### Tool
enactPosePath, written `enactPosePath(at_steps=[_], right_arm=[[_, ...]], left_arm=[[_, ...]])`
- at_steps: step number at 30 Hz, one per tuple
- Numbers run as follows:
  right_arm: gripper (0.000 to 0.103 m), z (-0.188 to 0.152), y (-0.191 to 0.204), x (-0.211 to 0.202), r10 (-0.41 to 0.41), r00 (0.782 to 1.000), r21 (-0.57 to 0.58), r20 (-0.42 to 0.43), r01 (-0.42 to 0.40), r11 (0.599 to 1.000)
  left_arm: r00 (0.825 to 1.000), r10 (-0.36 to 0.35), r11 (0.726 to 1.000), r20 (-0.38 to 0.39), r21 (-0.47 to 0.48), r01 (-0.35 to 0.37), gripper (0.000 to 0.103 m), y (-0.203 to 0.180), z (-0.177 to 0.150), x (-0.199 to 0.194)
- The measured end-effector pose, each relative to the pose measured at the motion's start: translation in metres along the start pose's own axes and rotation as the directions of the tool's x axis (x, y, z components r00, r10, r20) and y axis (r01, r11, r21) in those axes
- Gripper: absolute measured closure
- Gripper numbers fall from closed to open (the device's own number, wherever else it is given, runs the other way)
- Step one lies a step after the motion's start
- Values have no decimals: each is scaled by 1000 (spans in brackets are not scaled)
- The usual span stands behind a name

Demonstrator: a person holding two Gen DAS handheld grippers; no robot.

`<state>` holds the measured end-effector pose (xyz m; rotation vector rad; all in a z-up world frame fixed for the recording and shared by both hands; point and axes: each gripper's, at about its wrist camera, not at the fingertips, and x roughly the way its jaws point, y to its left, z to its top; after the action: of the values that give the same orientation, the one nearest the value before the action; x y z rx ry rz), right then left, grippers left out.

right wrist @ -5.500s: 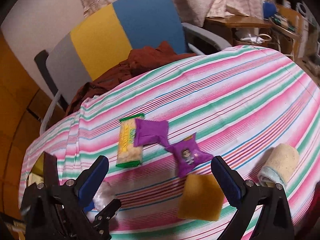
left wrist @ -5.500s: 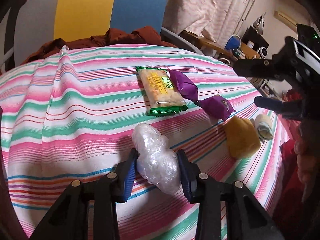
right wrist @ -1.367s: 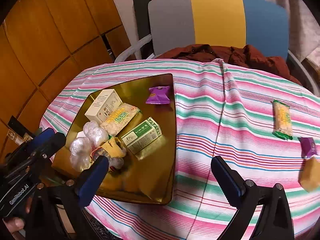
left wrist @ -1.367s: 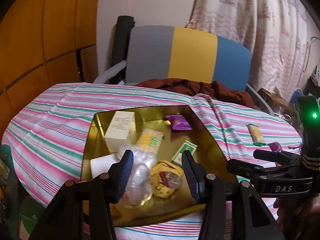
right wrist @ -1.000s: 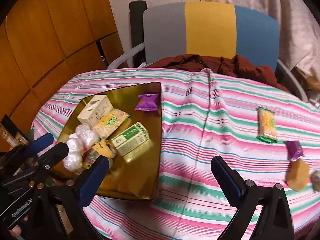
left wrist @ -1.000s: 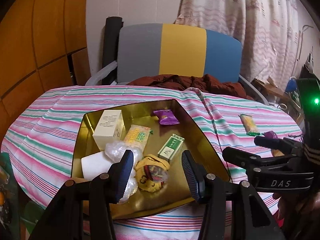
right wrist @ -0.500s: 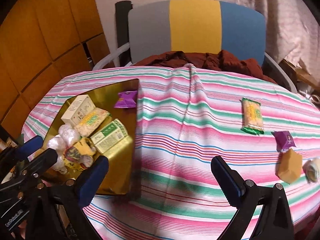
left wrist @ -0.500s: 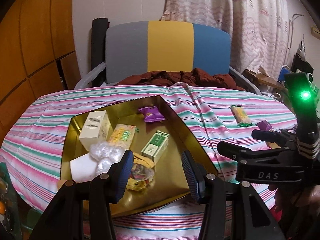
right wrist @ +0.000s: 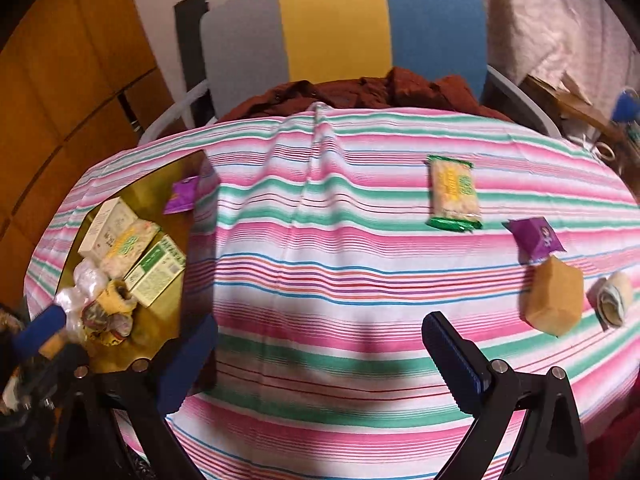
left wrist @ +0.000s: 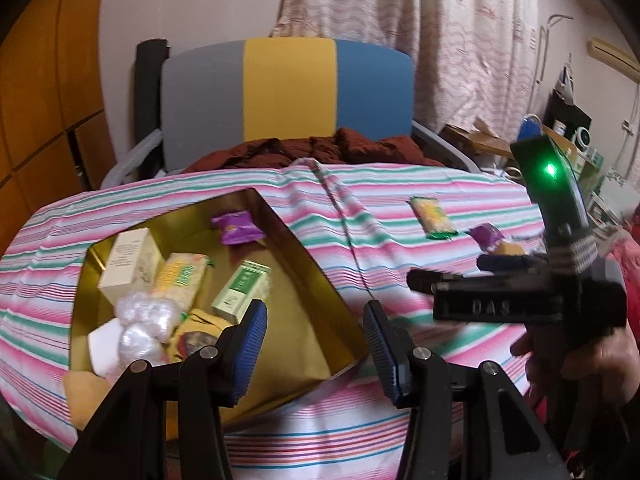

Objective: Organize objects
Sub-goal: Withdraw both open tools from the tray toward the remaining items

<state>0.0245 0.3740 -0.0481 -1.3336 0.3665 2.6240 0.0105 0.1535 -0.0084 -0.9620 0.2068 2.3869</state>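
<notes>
Snacks are split: several boxes and packets already lie in the gold tray [left wrist: 304, 264] at the left, apparently the collecting spot. Left gripper [left wrist: 316, 344] hangs over it, spread and empty. Right gripper [right wrist: 320, 356], wide and empty, faces the cracker packet [right wrist: 454, 192] far right.

The left gripper [right wrist: 36, 334] shows as a blur at the frame edge, hiding part of the gold tray [right wrist: 182, 320] (its near corner).

Pink, green and white striped cloth [right wrist: 360, 280]; gold tray [left wrist: 304, 320]; grey, yellow and blue chair [left wrist: 288, 92].
</notes>
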Motion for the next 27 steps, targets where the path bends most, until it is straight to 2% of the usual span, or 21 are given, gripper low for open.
enactPosePath(at_steps=[8, 14, 21, 27], right_arm=[[0, 8, -46, -6, -45, 999, 128, -15, 46, 991], [0, 15, -94, -16, -78, 997, 247, -16, 79, 966], [0, 26, -163, -37, -140, 990, 414, 18, 121, 902], [0, 28, -229, -53, -185, 979, 585, 86, 101, 805]], left_arm=[[998, -57, 998, -17, 11, 57, 52, -9, -5, 5], [995, -93, 995, -21, 19, 93, 52, -14, -7, 6], [994, -109, 993, -29, 33, 110, 52, -19, -8, 8], [992, -119, 991, -42, 54, 121, 52, -28, -4, 13]])
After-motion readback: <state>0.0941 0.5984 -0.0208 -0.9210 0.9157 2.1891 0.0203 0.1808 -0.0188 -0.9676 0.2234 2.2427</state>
